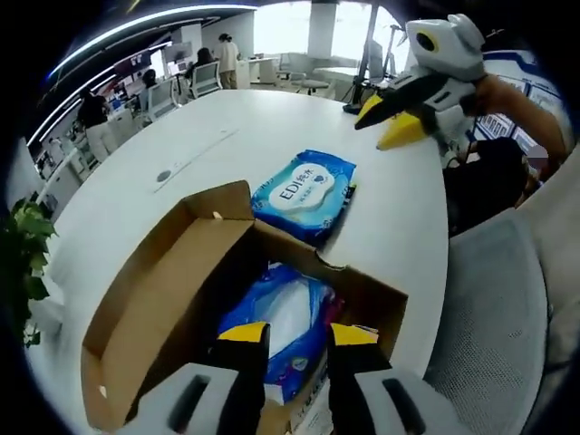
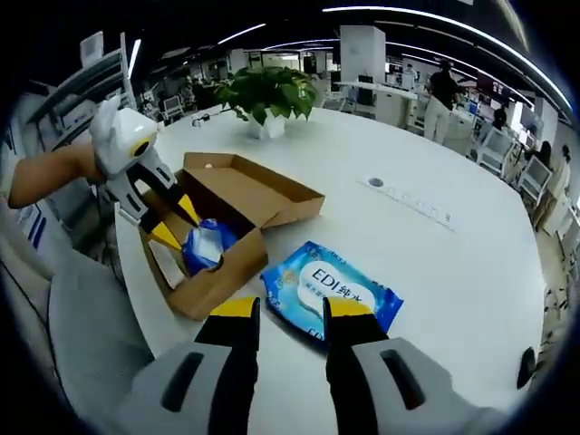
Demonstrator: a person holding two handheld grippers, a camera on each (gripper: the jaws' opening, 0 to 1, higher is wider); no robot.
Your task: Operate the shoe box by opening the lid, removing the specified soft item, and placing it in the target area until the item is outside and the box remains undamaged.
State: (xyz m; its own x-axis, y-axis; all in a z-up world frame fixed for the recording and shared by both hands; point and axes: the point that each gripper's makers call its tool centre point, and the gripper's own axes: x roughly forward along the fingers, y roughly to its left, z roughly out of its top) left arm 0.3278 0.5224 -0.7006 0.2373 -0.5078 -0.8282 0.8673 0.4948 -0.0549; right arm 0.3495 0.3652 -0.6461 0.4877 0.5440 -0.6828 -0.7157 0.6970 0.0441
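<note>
on the white table point(image 2: 471, 263), the brown cardboard shoe box point(image 2: 217, 227) sits with its lid point(image 2: 258, 186) folded back flat and open. inside the box lies a blue and white soft pack point(image 2: 207, 246), and a second one, a blue wet wipes pack point(image 2: 331, 290) printed "edi", lies flat on the table just beside the box, outside it.

from the left gripper view, the left claw point(image 1: 297, 337) hangs over the open box point(image 1: 163, 299), its yellow-tipped jaws parted and released, with the pack inside point(image 1: 290, 317) between and below them; whether they touch it i cannot tell. the wipes pack point(image 1: 304, 192) lies past the box's far wall.

the right claw point(image 2: 292, 310) hovers above the table near the wipes pack, jaws apart, gripping nothing. in the left gripper view it shows up high point(image 1: 399, 118), off the table. a potted green plant point(image 2: 267, 95) stands further along the table, and people stand among the office desks behind.
</note>
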